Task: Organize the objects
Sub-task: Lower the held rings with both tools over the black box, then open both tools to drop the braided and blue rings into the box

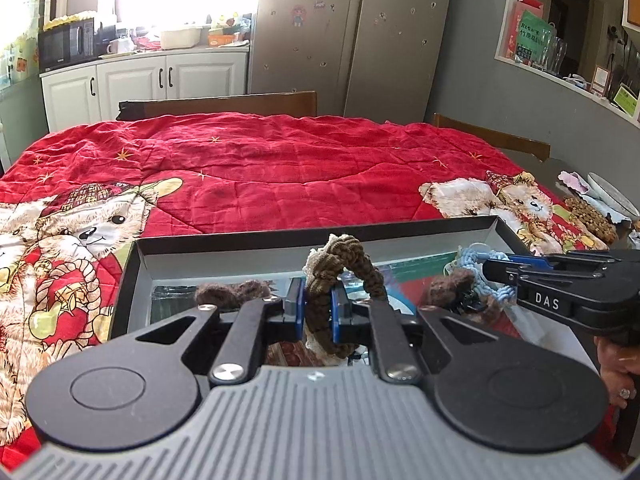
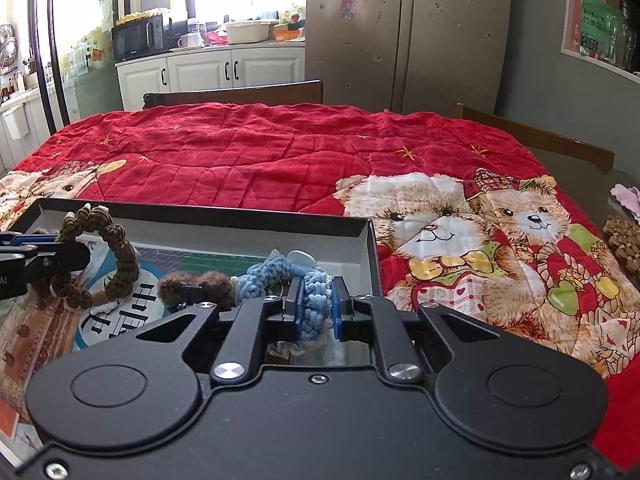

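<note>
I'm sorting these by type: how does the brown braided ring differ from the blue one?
The brown ring is dark olive-brown with cream ends; the blue ring is light blue. The brown ring is clamped in the left gripper and stands up as an open loop; the blue ring is clamped in the right gripper and looks bunched. Both are knotted cord loops held over the same open box.
</note>
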### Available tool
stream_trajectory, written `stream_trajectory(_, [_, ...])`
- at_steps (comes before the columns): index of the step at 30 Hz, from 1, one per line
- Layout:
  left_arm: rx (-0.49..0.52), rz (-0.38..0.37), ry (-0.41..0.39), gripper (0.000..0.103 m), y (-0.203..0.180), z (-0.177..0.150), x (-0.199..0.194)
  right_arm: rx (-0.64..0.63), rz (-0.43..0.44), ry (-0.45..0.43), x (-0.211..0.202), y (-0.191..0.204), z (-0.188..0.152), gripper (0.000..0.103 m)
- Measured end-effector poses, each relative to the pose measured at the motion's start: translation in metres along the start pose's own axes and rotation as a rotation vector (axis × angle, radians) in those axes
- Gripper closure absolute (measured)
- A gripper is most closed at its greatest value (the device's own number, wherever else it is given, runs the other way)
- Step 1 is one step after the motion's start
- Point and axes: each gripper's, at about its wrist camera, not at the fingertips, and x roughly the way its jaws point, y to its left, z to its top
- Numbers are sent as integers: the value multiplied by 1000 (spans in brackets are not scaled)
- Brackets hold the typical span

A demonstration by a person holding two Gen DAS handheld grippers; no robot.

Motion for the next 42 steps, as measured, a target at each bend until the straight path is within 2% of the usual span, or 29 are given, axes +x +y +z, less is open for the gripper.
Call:
stream_trajectory(36, [6, 32, 61, 84, 0, -2, 11, -10, 13, 26, 4, 1, 0, 87])
stream_trajectory(38, [7, 33, 63, 83, 0, -3, 11, -9, 13, 26, 4, 1, 0, 87])
stream_trajectory(42, [10, 33, 62, 72, 0, -3, 11, -8, 15, 26, 4, 1, 0, 87])
